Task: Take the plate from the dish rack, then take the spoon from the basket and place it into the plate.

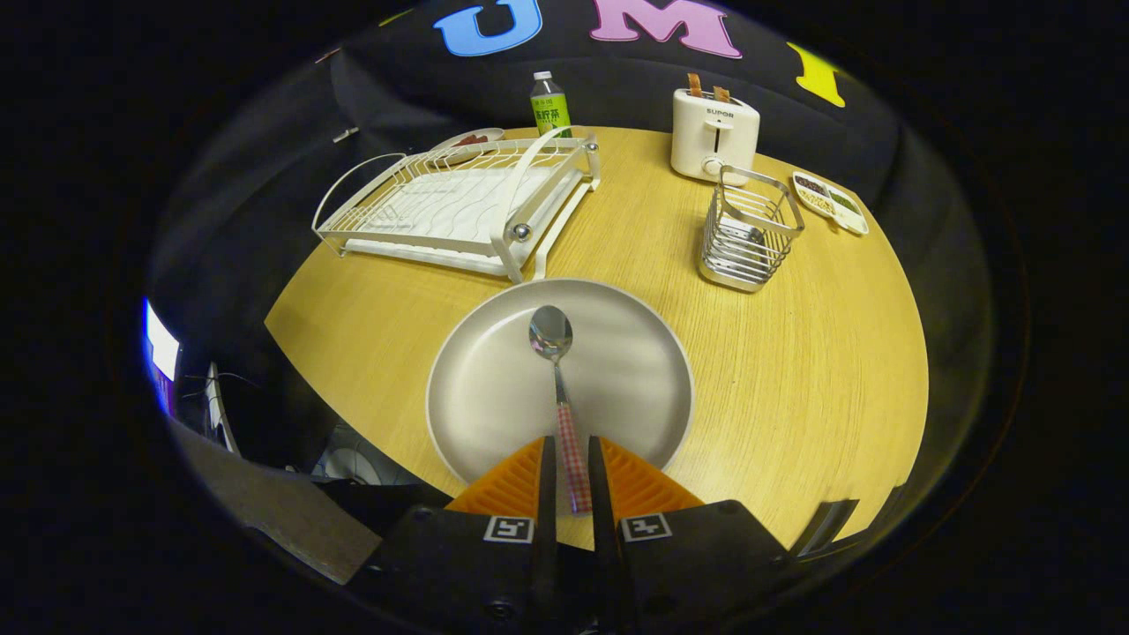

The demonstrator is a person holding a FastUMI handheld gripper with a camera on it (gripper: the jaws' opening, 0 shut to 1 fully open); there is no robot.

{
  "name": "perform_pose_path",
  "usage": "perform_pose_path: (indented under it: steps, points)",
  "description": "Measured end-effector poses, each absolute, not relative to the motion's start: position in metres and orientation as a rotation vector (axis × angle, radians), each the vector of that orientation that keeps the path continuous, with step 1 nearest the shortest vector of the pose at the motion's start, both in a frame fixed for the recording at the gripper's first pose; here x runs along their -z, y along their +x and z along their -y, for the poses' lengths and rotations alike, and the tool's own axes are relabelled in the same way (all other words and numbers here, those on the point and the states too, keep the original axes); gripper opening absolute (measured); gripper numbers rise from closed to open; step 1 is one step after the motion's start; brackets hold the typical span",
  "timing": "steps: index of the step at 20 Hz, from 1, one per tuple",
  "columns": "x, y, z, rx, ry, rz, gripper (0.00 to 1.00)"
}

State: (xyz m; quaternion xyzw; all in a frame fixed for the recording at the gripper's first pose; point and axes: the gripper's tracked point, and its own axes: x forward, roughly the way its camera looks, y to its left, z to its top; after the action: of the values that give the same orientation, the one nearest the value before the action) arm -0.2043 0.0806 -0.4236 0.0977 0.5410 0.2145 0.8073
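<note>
Now tool (569, 463) fingers tight on spoon (559, 381) handle over plate (494, 388).

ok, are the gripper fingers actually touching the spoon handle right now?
Touching. In the gripper view both fingers close on the spoon handle with no gap either side; its bowl lies over the plate.
</note>
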Motion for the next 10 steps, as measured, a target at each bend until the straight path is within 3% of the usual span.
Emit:
perform_pose_path:
  steps: [2, 5, 7, 10]
  points:
    - [0.424, -0.200, -0.077, -0.430, 0.213, -1.161, 0.32]
    - [0.418, -0.191, -0.075, -0.410, 0.221, -1.150, 0.86]
    - [0.409, -0.180, -0.074, -0.395, 0.238, -1.124, 0.98]
    - [0.374, -0.148, -0.066, -0.359, 0.250, -0.999, 1.00]
